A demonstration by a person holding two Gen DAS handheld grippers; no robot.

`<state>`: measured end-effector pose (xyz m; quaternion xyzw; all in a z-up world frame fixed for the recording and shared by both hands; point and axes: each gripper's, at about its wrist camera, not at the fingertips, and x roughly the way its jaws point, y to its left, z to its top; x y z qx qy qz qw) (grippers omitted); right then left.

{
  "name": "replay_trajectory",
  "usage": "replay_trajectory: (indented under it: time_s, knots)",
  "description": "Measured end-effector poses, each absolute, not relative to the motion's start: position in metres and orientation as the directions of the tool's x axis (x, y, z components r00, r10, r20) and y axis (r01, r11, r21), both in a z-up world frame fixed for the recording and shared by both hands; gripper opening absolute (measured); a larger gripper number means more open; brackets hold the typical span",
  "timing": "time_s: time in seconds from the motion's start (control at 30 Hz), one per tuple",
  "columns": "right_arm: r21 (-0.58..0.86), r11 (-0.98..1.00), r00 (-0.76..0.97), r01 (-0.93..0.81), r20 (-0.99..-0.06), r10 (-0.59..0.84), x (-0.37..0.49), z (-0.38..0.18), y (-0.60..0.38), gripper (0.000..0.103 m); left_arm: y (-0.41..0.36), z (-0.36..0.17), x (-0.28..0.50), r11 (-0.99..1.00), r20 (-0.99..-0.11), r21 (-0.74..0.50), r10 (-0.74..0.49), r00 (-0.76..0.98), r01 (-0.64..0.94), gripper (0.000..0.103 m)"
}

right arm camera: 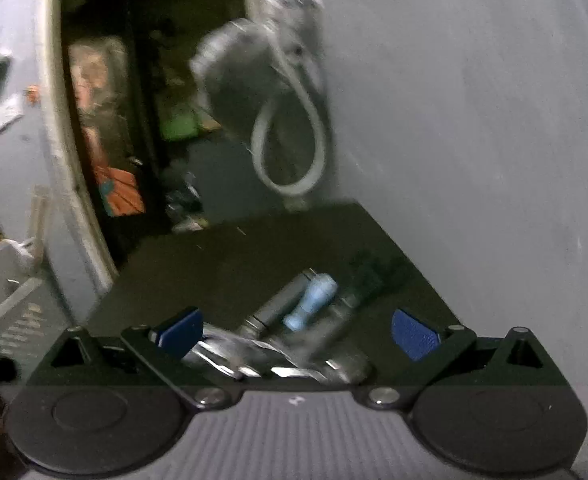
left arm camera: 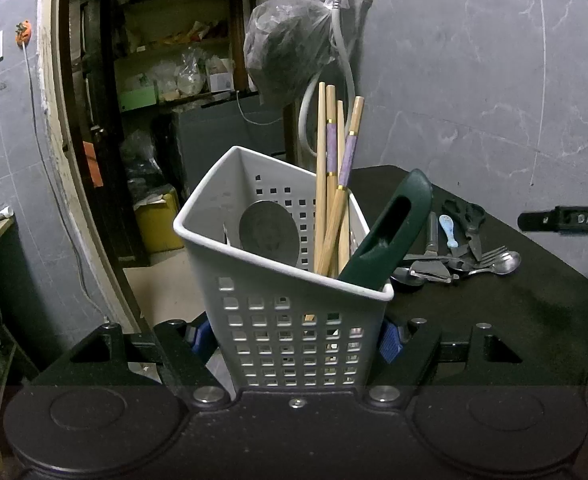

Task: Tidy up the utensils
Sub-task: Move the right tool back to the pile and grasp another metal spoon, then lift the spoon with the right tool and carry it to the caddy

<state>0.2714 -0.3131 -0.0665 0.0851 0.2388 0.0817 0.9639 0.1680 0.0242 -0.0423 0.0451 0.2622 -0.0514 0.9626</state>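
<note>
The left gripper (left arm camera: 294, 338) clamps a white perforated basket (left arm camera: 281, 280) between its blue pads (left arm camera: 390, 340), holding it tilted. Inside the basket stand wooden chopsticks (left arm camera: 330, 184) with purple bands, a round metal piece (left arm camera: 269, 232) and a dark green handle (left arm camera: 390, 232) leaning over the rim. Beyond it, on the black table (left arm camera: 514, 304), lies a pile of loose utensils (left arm camera: 458, 256): a fork, spoons, black scissors and a light blue handle. The right gripper (right arm camera: 296, 330) hangs with its jaws spread wide and nothing between them, just above that blurred pile (right arm camera: 294, 332). A plastic bag (left arm camera: 289, 48) and a hose (left arm camera: 346, 64) hang on the grey wall.
</note>
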Motion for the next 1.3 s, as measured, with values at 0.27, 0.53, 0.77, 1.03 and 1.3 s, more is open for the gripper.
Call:
replay_trajectory:
  time_s: [0.27,0.53,0.77,1.03,1.3]
  knots:
    - [0.246,0.966,0.809,-0.084,-0.549,0.21,0.305,-0.104,-0.341,0.098,0.024,-0.041,0.169,0.991,-0.515,0.062,-0.072,0.854,0.121,0.077]
    - [0.198,0.974,0.781,-0.108,-0.59,0.207,0.315,-0.121,-0.331,0.082,0.025,-0.041,0.17,0.991,-0.517,0.065,-0.07,0.853,0.121,0.077]
    - [0.22,0.969,0.785,-0.112,-0.578,0.222,0.321,-0.123,-0.328,0.065,0.025,-0.041,0.169,0.99,-0.518,0.068,-0.069,0.853,0.121,0.077]
    - [0.213,0.971,0.791,-0.111,-0.572,0.216,0.321,-0.123,-0.318,0.054,0.025,-0.041,0.169,0.99,-0.517,0.069,-0.068,0.853,0.121,0.077]
    - [0.208,0.974,0.796,-0.09,-0.573,0.196,0.319,-0.124,-0.316,0.024,0.026,-0.041,0.169,0.99,-0.518,0.068,-0.069,0.853,0.121,0.077]
